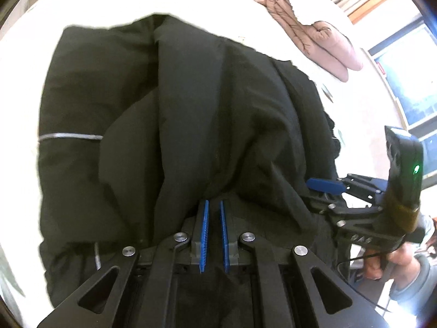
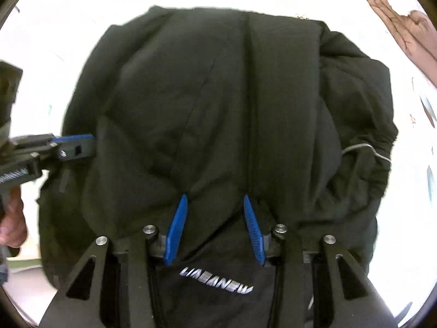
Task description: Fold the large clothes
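Black padded jacket lies bunched in thick folds on a white bedspread with a faint leaf print, filling most of both wrist views. A thin grey reflective stripe crosses its panel at the left of the left wrist view, and silver lettering shows on the fabric just under the right gripper.

Left gripper points steeply down onto the jacket's near edge; its blue pads stand almost together, clenched, and dark cloth runs up between them, so it appears to pinch a fold of the jacket.

Right gripper also points down at the near edge, its blue fingers spread apart with fabric lying between the tips; whether the pads press on the cloth I cannot tell.

A person's hand holds the right gripper's handle. A pinkish-brown quilted garment lies well apart at the far right of the bed
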The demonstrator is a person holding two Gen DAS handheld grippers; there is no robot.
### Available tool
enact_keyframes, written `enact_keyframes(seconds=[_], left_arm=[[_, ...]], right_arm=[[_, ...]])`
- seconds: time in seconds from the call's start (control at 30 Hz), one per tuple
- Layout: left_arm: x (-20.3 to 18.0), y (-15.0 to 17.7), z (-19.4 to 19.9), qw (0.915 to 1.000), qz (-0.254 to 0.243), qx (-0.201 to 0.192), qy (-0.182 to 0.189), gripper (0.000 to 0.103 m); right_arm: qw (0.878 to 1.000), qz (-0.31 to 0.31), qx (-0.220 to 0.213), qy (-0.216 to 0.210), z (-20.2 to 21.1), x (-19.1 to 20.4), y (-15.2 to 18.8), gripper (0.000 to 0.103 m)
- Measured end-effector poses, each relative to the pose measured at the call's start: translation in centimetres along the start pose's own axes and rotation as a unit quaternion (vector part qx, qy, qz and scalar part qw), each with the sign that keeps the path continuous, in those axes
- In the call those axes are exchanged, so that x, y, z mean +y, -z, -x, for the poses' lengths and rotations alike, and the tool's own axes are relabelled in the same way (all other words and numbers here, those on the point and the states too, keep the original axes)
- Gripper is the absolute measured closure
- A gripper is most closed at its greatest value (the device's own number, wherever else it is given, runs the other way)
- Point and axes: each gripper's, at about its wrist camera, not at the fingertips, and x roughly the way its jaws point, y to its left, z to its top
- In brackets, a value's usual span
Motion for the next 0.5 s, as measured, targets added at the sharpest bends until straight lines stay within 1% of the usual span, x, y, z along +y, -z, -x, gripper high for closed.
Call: enact_keyframes(seconds=[0.07, 0.13, 0.17, 0.2, 0.27, 0.3, 0.37, 0.4, 0.43, 0.47, 0.5], left_arm=[[-0.3, 0.5, 2.7, 0.9998, -0.011, -0.016, 0.004, 0.093], [-0.3, 0.5, 4.6, 0.9992, -0.011, -0.035, 0.014, 0.093], [0.1, 0.7, 5.3, 0.9989, -0.004, -0.044, 0.018, 0.093], [0.4, 0.7, 5.5, 0.9987, 0.003, -0.047, 0.021, 0.093], [1.6, 1.0, 5.1, 0.9989, 0.014, -0.039, 0.021, 0.093], [2.1, 1.2, 3.9, 0.9995, 0.019, -0.023, 0.01, 0.093], [2.5, 1.7, 1.2, 0.9996, 0.027, -0.001, 0.006, 0.093], [3.0, 2.1, 0.1, 0.9994, 0.032, 0.012, 0.003, 0.093], [3.3, 2.3, -0.9, 0.9991, 0.036, 0.022, 0.004, 0.093], [3.6, 2.7, -1.5, 0.9987, 0.042, 0.025, 0.01, 0.093], [3.9, 3.0, -1.8, 0.9985, 0.047, 0.021, 0.016, 0.093]], right_arm=[[0.999, 0.005, -0.031, -0.005, 2.6, 0.8, -0.3, 0.054], [0.998, 0.005, -0.062, -0.022, 4.8, 1.7, -0.8, 0.054], [0.996, 0.003, -0.08, -0.029, 5.5, 2.4, -1.3, 0.054], [0.996, 0.001, -0.086, -0.034, 5.4, 3.0, -1.5, 0.053], [0.997, 0.001, -0.072, -0.032, 3.3, 4.3, -2.1, 0.053], [0.998, -0.001, -0.056, -0.024, 1.7, 4.8, -1.9, 0.053], [1.0, -0.013, -0.017, -0.023, -1.7, 4.5, -0.8, 0.053], [1.0, -0.017, 0.002, -0.013, -3.8, 4.5, -0.1, 0.053], [1.0, -0.015, 0.008, -0.001, -5.2, 4.3, 0.8, 0.053], [1.0, -0.013, 0.002, 0.005, -6.0, 3.9, 1.2, 0.052], [1.0, -0.014, -0.007, 0.011, -6.0, 4.0, 1.4, 0.051]])
